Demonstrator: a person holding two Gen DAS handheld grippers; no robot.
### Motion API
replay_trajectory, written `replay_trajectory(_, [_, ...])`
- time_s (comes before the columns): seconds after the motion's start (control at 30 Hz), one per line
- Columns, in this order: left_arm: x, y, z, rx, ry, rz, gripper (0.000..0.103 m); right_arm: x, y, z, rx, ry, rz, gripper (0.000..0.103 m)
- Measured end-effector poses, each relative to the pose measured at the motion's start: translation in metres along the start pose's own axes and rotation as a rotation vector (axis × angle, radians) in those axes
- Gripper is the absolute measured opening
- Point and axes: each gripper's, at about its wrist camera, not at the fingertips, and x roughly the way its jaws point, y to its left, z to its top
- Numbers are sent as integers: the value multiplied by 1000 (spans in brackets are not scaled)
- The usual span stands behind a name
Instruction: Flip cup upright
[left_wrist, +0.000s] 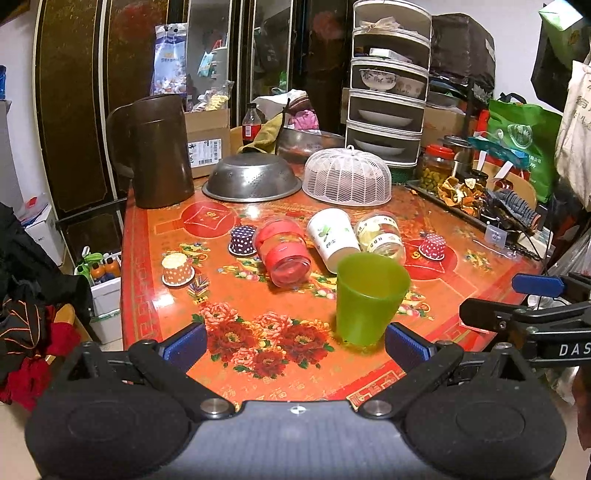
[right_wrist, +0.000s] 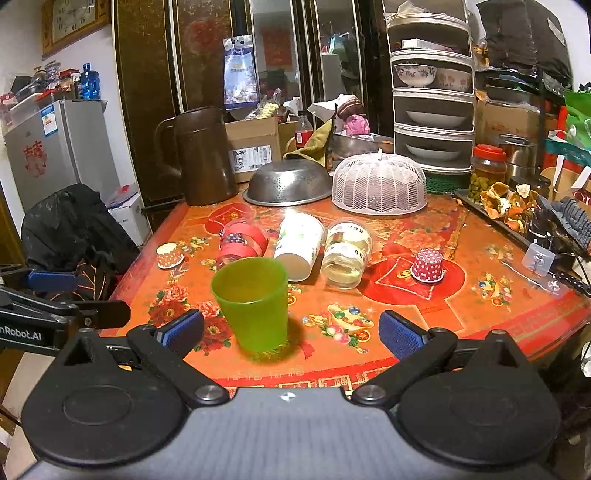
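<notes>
L to R on the table: small dotted cup mouth-down, red jar, white cup and clear jar on their sides, then the green cup standing mouth-up near the front edge, w/ left gripper and right gripper both spread wide, empty, touching nothing. Green cup looks thin, light, slick plastic, prob. flexes if squeezed, so pinch it mid-wall, gently; the white cup on its side looks like the next one to flip. Legible writing: "DAS" on the right gripper's arm in the left view, "nRobot.AI" on the left gripper's arm in the right view; jar label too blurred to read.
</notes>
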Motion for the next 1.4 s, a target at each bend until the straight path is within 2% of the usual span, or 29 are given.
replay_trajectory(1.4, [5, -1, -1, -4, 10, 1, 103, 0, 2, -1, 1, -10, 30, 102])
